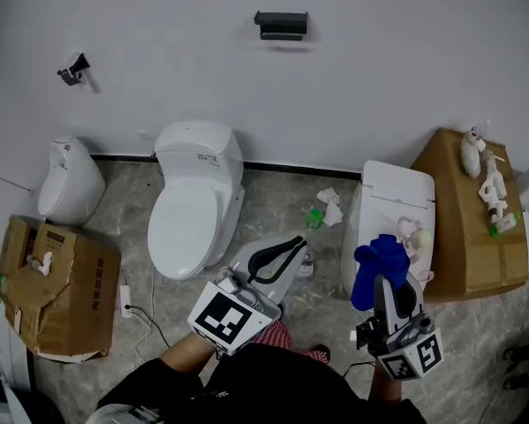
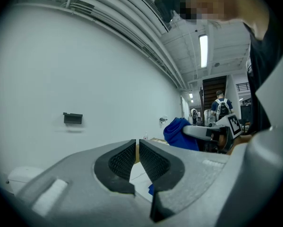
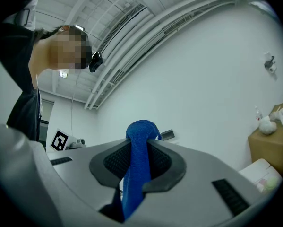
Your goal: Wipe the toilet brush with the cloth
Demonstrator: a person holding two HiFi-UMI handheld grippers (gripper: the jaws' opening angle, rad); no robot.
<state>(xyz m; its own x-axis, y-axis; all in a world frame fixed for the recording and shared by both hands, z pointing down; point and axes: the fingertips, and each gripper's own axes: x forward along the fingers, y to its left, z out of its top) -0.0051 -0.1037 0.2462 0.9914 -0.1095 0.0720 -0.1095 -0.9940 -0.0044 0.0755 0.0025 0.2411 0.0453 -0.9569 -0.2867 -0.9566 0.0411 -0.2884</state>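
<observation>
Cloth, handling: we judge the cloth (image 1: 381,259) to be soft, light and limp. It is not fragile, and it will sag wherever it is unsupported.
Cloth, hold point: we grip a gathered fold, so that a padded crest stands clear of the jaw tips for wiping.
Right gripper (image 3: 141,150): clamped on the cloth. The fold runs between both pads, the crest rises above and ahead of the tips, and the tail hangs below the pads.
Left gripper (image 2: 138,148): jaws closed together with nothing between them. The cloth lies ahead and to its right, well apart.
Toilet brush: we cannot find it in any view, and neither gripper holds or touches it. We expect a stiff handle, and that is where we would take hold.
</observation>
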